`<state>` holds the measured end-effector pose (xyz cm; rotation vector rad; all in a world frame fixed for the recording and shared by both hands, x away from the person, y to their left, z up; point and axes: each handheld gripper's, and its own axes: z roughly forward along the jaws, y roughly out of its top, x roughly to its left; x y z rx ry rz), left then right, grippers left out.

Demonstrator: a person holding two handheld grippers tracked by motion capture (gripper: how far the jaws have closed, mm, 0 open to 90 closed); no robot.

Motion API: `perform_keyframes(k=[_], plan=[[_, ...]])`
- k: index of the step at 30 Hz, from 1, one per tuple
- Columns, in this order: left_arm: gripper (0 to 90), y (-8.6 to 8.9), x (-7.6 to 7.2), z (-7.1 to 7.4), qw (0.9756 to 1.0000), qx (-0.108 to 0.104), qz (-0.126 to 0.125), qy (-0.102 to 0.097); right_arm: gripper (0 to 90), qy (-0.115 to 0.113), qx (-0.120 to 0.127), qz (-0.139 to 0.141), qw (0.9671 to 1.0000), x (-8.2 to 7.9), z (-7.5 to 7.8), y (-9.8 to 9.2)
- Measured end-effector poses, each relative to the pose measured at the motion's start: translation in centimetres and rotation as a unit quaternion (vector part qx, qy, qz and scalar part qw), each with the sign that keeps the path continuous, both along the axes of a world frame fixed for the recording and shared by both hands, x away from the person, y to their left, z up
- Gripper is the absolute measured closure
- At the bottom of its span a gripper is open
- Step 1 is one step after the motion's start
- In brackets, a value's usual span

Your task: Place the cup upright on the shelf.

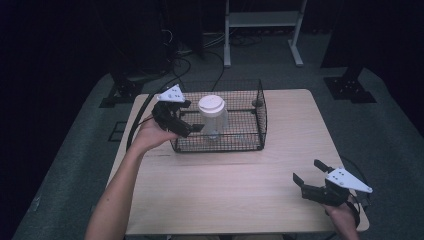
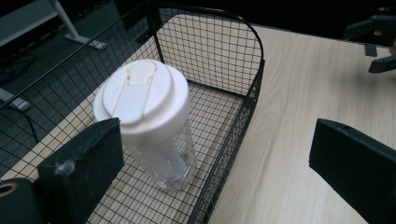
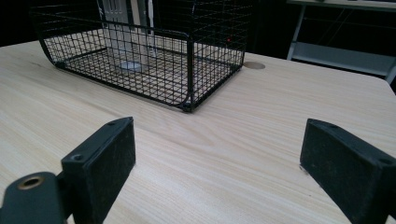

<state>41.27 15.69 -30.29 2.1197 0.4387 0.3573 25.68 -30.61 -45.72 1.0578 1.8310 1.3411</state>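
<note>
Tabletop [image 1: 225, 200] – mostly bare wood, lots of room near the front. Wire basket [image 1: 260, 120] at the back w/ clear lidded cup [image 1: 212, 117] upright inside, near its left wall. Left gripper [image 1: 192, 127] at that rim, jaws released, nothing held – the grab looks yet to come. Right gripper [image 1: 307, 172] hovers front-right, jaws released.

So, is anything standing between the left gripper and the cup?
Yes, partly. The cup stands inside the wire basket, and the open left gripper straddles its side wall. That wall blocks a level reach; the cup's lid rises above it, free.
</note>
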Motion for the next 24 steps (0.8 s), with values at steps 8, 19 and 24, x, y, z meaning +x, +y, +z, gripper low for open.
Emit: perform_keyframes(k=[8, 19, 24], plan=[[2.4, 0.1, -1.0, -0.9, 1.0, -0.002, -0.003, 0.0, 9.6, 0.001, -0.003, 0.0, 1.0, 0.1, -0.2, 0.1], [2.4, 0.6, -2.5, -1.6, 0.9999, 0.001, -0.011, -0.002, 9.6, 0.001, -0.005, -0.002, 1.0, 0.1, -0.2, 0.1], [2.4, 0.7, -3.2, -1.9, 0.9999, 0.002, -0.014, -0.003, 9.6, 0.002, -0.006, -0.002, 1.0, 0.1, -0.3, 0.1]])
